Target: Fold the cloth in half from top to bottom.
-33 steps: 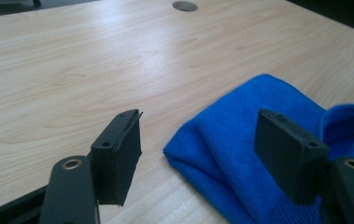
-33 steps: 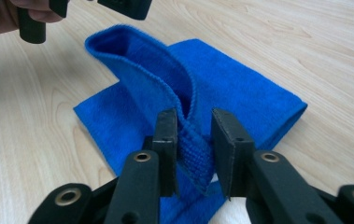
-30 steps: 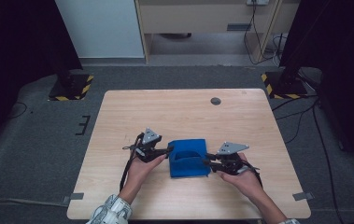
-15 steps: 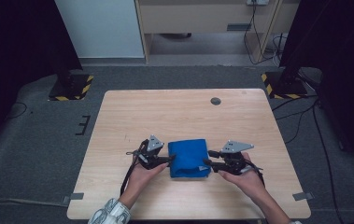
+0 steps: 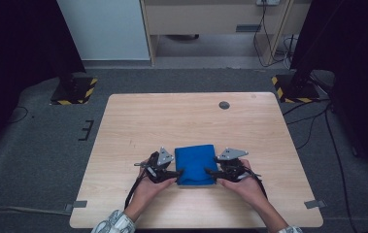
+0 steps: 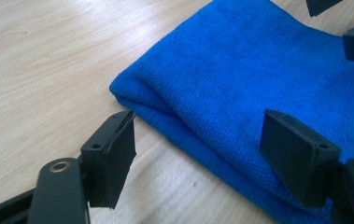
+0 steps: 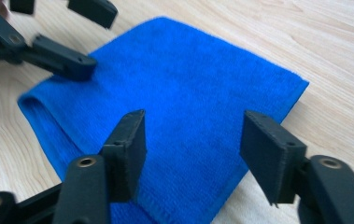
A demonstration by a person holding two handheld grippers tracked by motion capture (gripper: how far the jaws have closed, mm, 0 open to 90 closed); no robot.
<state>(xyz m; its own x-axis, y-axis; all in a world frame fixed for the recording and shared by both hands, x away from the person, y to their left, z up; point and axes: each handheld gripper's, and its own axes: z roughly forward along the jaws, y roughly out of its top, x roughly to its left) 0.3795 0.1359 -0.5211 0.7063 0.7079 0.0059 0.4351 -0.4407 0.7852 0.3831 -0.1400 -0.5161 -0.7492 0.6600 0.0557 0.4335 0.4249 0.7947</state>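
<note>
A blue cloth [image 5: 196, 164], folded into a rectangle, lies flat on the wooden table [image 5: 172, 116] near its front edge. My left gripper [image 5: 176, 172] is at the cloth's near left corner and my right gripper [image 5: 210, 171] at its near right corner. In the left gripper view the left gripper [image 6: 198, 130] is open, one jaw over bare wood, the other over the cloth [image 6: 258, 70]. The right gripper [image 7: 191, 126] is open just above the cloth [image 7: 174, 74], not pressing it. Both pairs of jaws have just been opening.
A round dark grommet [image 5: 224, 105] sits in the table's far right part. Stand bases with yellow-black stripes [image 5: 75, 90] [image 5: 293, 87] rest on the grey floor beyond the far corners. Cables trail from both grippers toward the person.
Both hands have sunk slightly toward the table's near edge. The right jaws have spread apart, and the cloth now lies flat and let go.
</note>
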